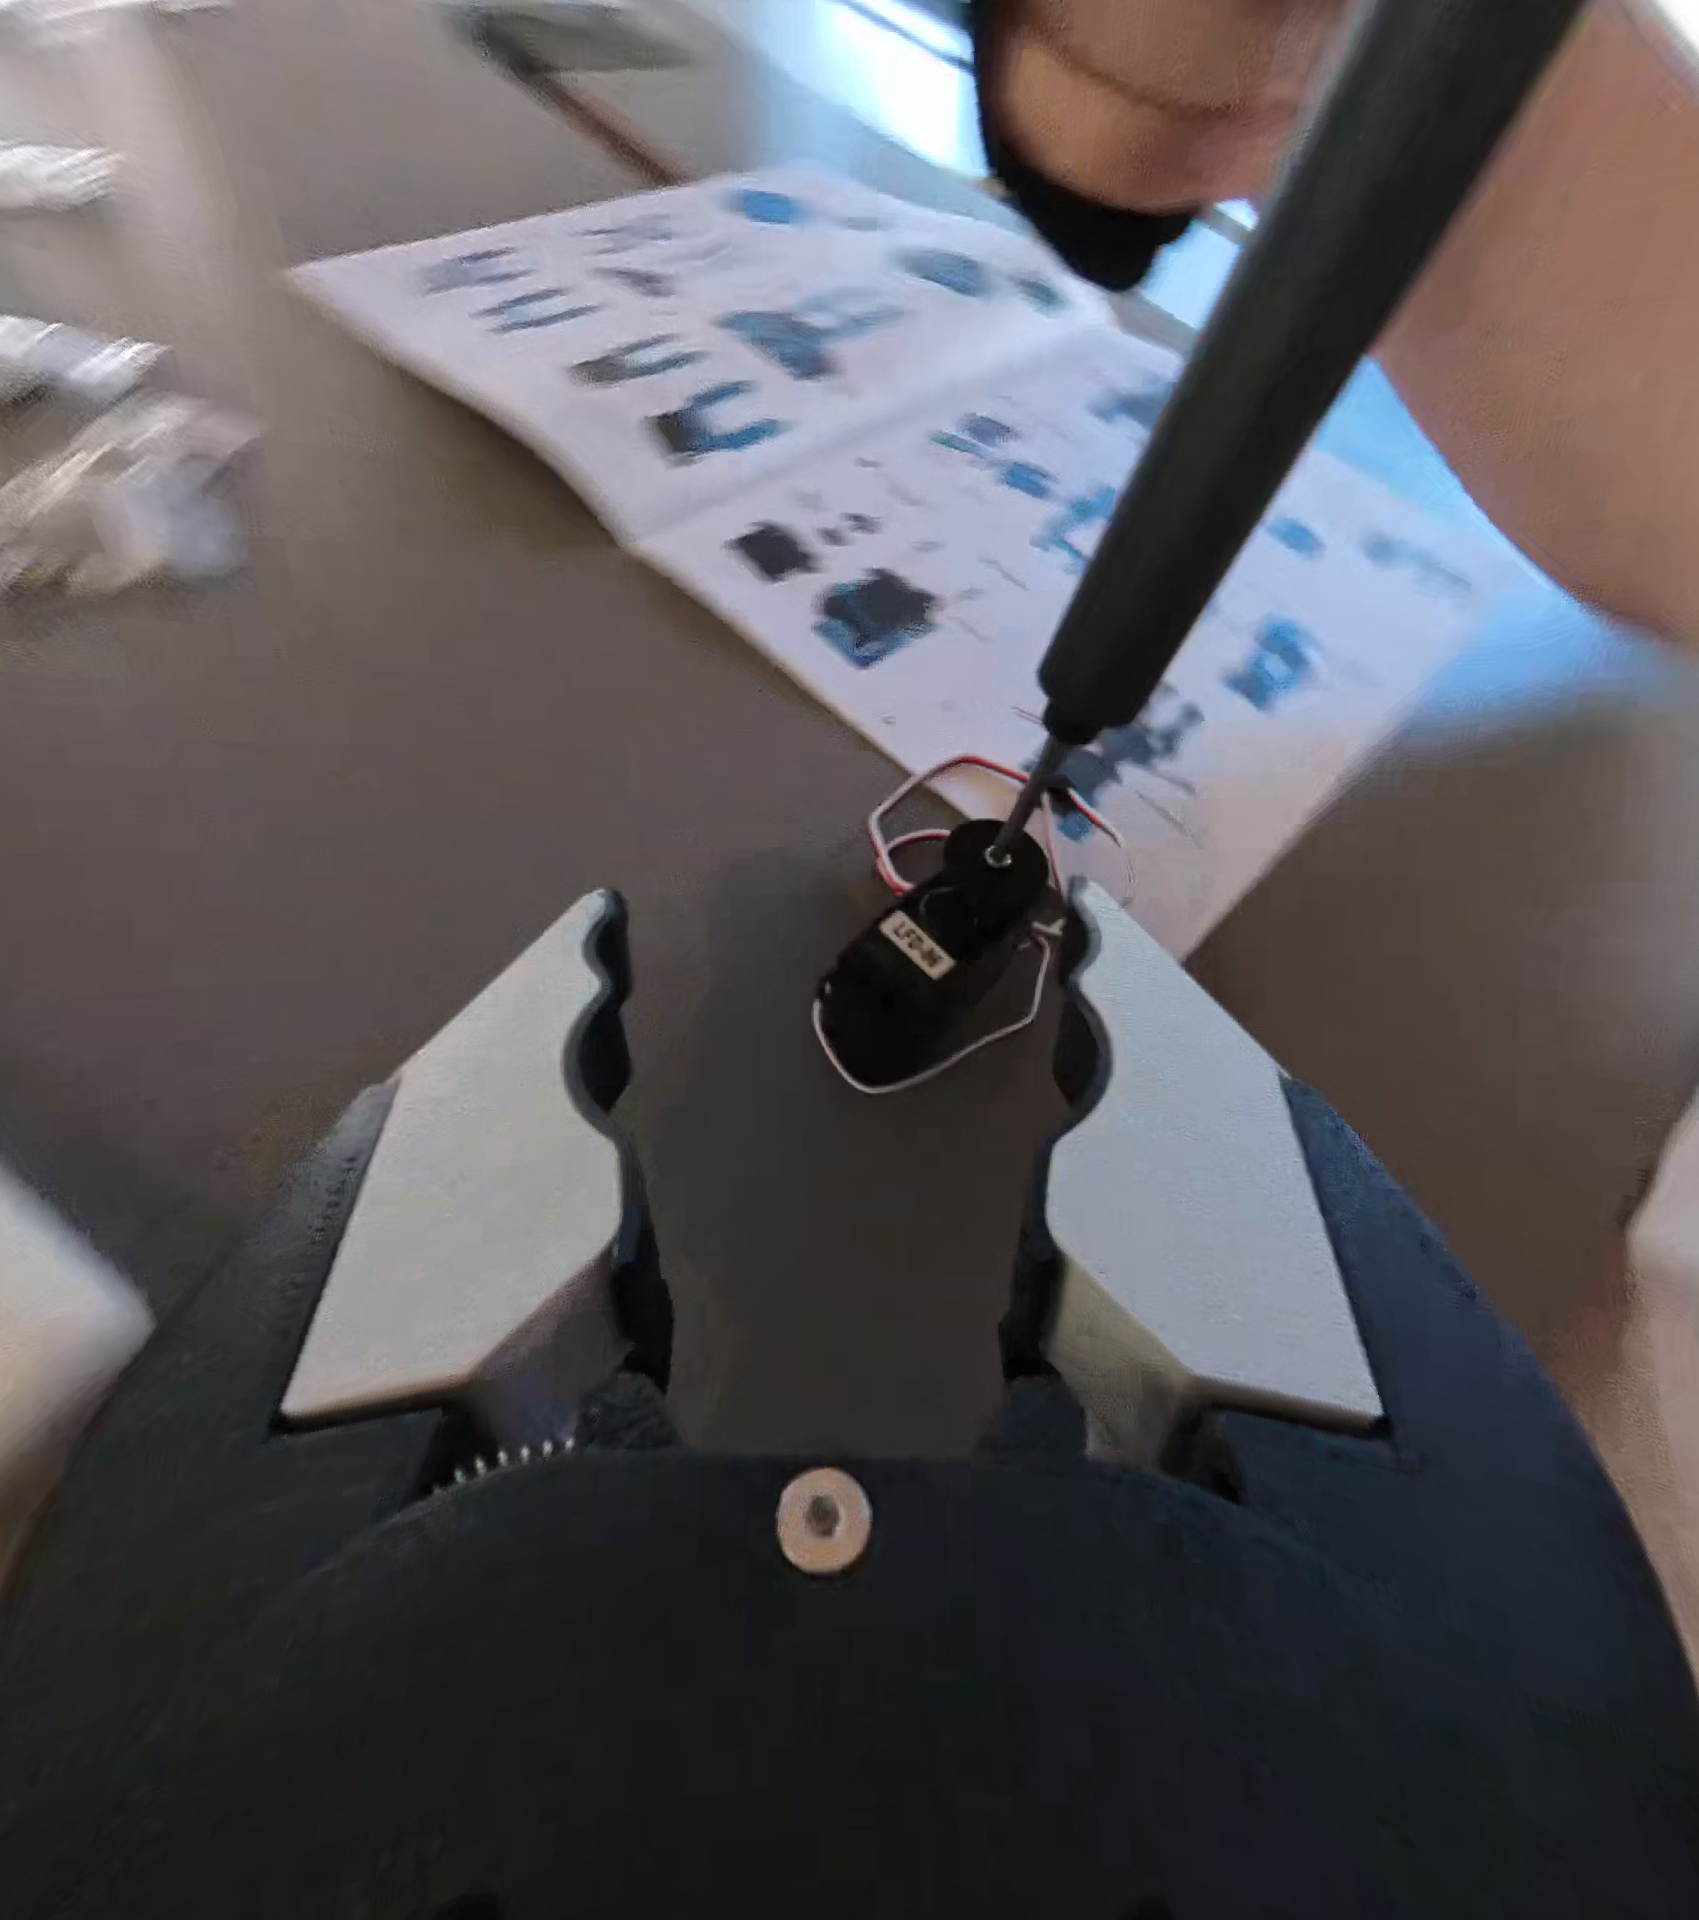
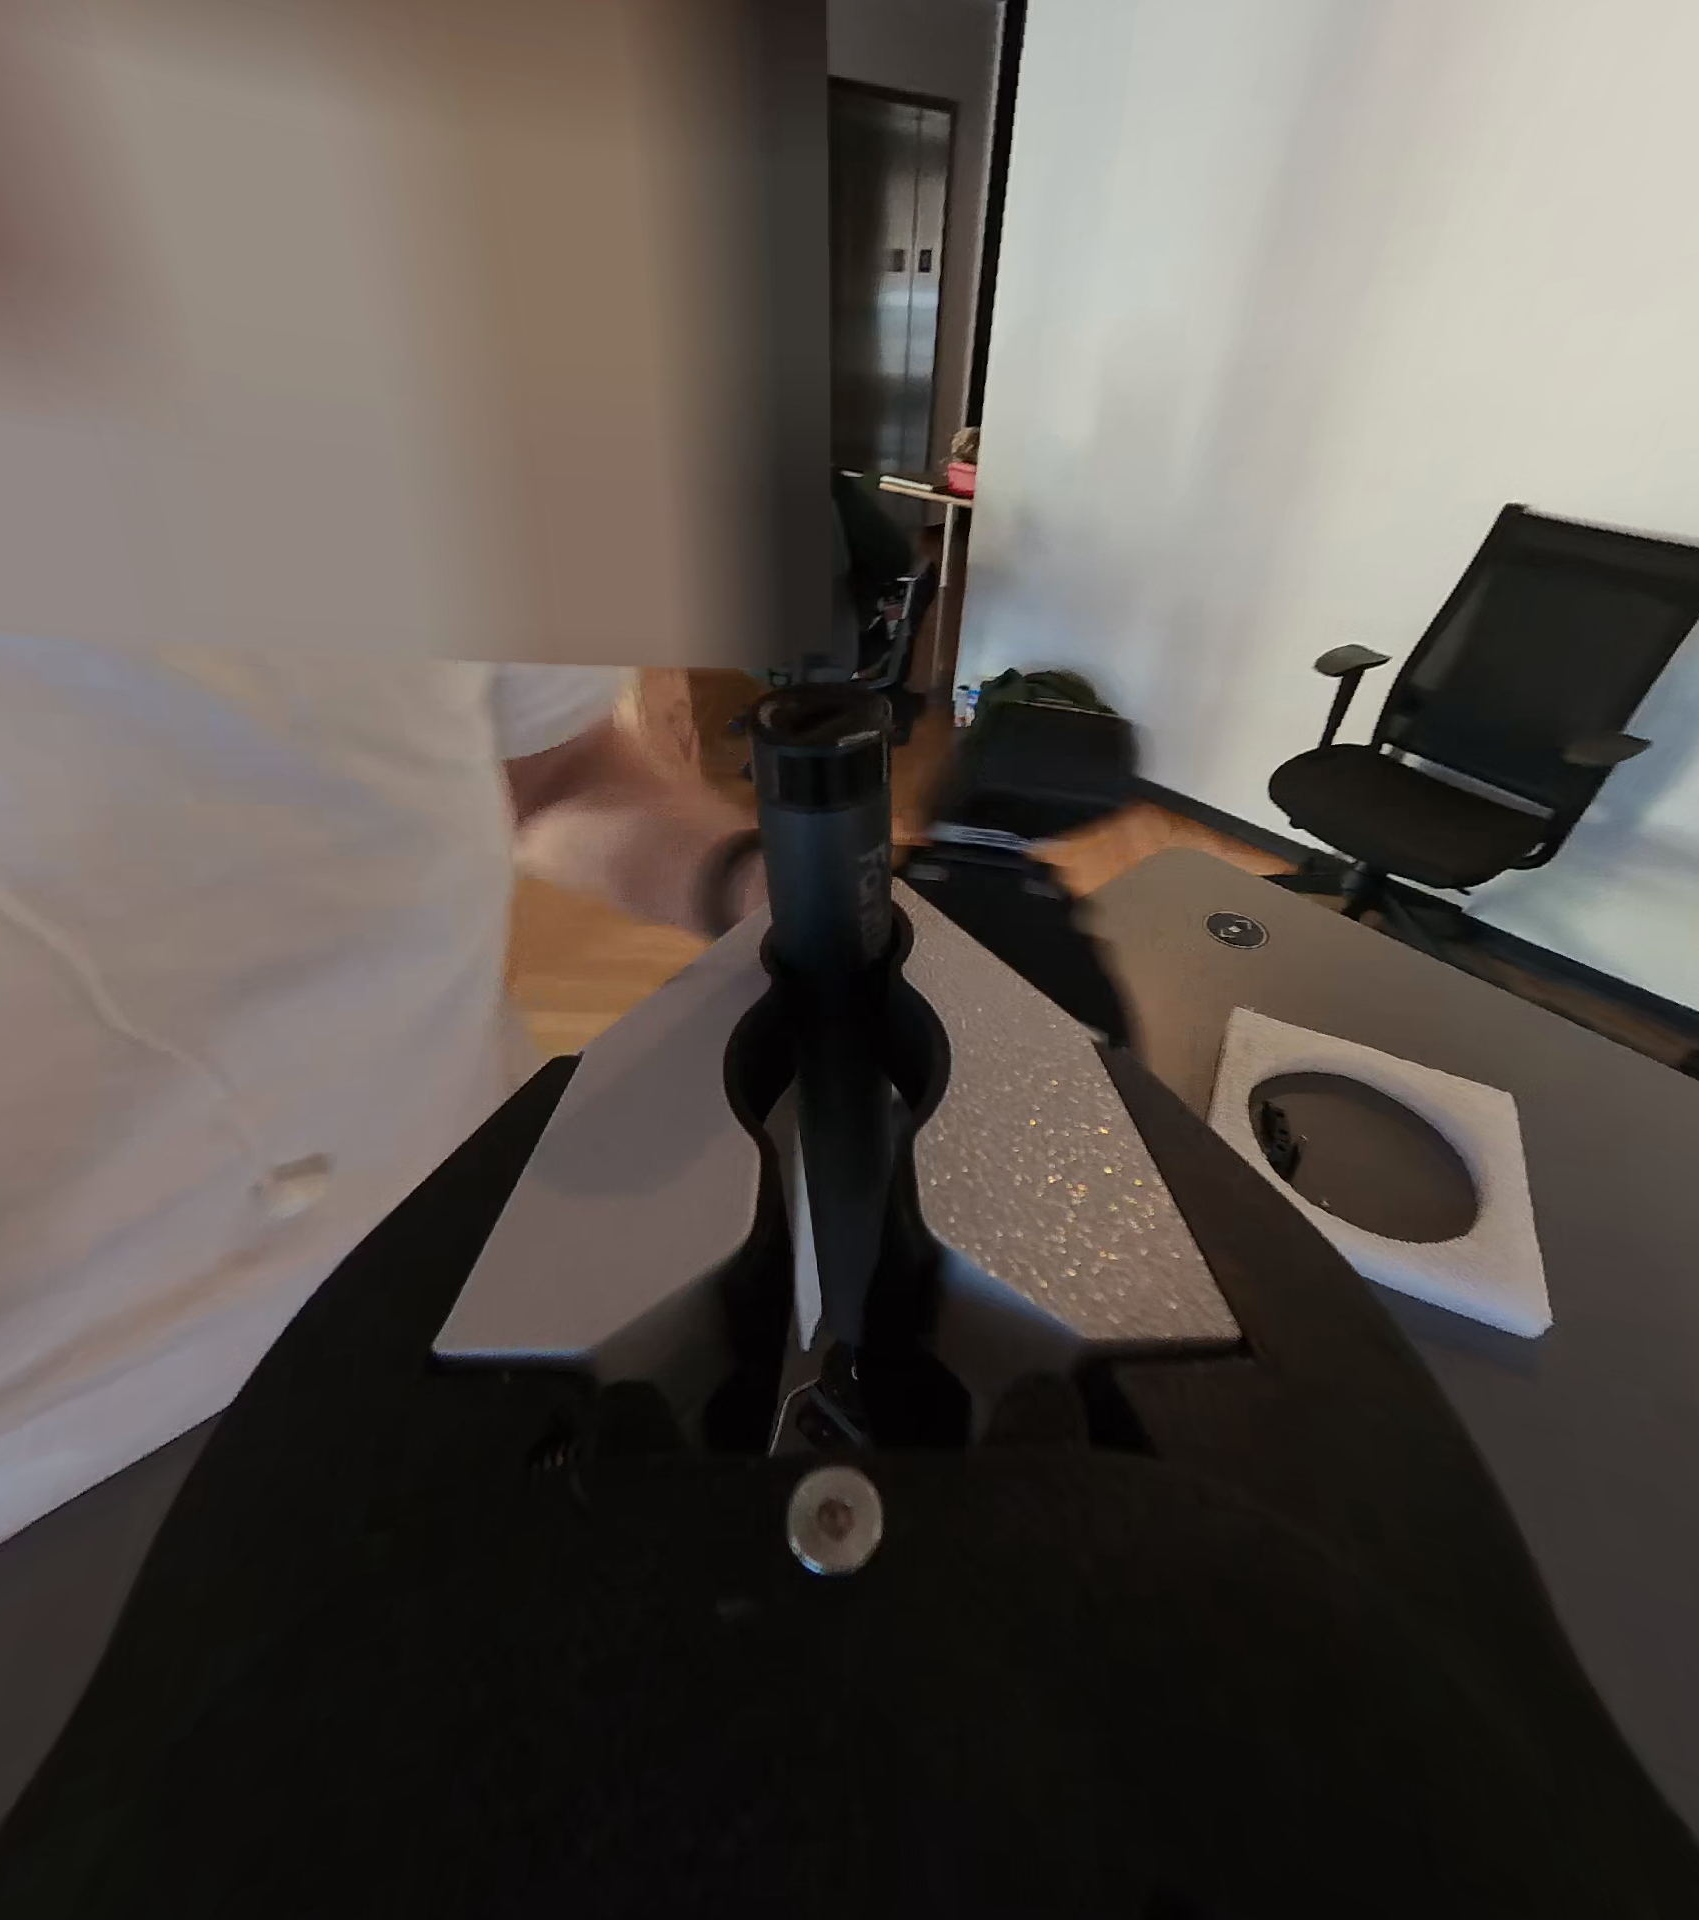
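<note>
A small black servo motor (image 1: pixel 912 987) with thin red and white wires (image 1: pixel 928 790) lies on the grey table (image 1: pixel 357 748). A dark screwdriver (image 1: pixel 1229 416) comes down from the upper right, its tip in the screw of the servo's black horn (image 1: pixel 992 860). My left gripper (image 1: pixel 850 914) is open; the servo lies between its fingertips, close to the right finger (image 1: pixel 1177 1122). My right gripper (image 2: pixel 829 940) is shut on the screwdriver's handle (image 2: pixel 824 831), whose capped end points away from the camera.
An open printed booklet (image 1: pixel 824 416) lies on the table behind the servo. Blurred small plastic bags (image 1: pixel 97 499) lie at the left. A white foam block with a round hole (image 2: pixel 1385 1174) sits on the table. A person in a white shirt (image 2: pixel 149 987) is close by. An office chair (image 2: pixel 1510 727) stands by the wall. Some 15 cm of space lies between my two pairs of fingers.
</note>
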The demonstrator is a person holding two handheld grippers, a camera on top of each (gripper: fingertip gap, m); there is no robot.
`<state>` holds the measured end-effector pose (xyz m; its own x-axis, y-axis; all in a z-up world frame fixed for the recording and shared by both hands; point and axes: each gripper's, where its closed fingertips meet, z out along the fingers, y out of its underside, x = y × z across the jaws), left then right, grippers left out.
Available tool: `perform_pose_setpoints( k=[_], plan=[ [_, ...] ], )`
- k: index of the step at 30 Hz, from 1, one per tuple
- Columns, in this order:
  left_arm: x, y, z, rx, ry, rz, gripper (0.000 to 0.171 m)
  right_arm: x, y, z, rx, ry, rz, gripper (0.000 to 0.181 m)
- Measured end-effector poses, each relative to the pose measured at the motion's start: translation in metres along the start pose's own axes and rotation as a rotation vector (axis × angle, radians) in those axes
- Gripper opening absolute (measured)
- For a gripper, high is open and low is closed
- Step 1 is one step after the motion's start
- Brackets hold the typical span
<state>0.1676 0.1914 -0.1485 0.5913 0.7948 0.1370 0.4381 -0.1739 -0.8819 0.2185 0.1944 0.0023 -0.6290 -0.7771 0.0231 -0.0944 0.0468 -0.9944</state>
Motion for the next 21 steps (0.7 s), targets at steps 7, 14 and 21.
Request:
perform_pose_setpoints(
  k=[7,14,21],
  plan=[
    [0.020,0.019,-0.006,0.095,-0.547,-0.311,0.101,-0.002,0.001,-0.004,-0.017,0.007,0.001,0.008],
    [0.014,0.031,0.010,-0.014,-0.656,-0.417,0.084,-0.006,0.003,-0.006,-0.031,0.005,-0.019,0.008],
    [0.010,0.019,0.017,-0.065,-0.620,-0.301,0.072,-0.003,0.003,-0.006,-0.035,0.014,-0.016,0.008]
  ],
)
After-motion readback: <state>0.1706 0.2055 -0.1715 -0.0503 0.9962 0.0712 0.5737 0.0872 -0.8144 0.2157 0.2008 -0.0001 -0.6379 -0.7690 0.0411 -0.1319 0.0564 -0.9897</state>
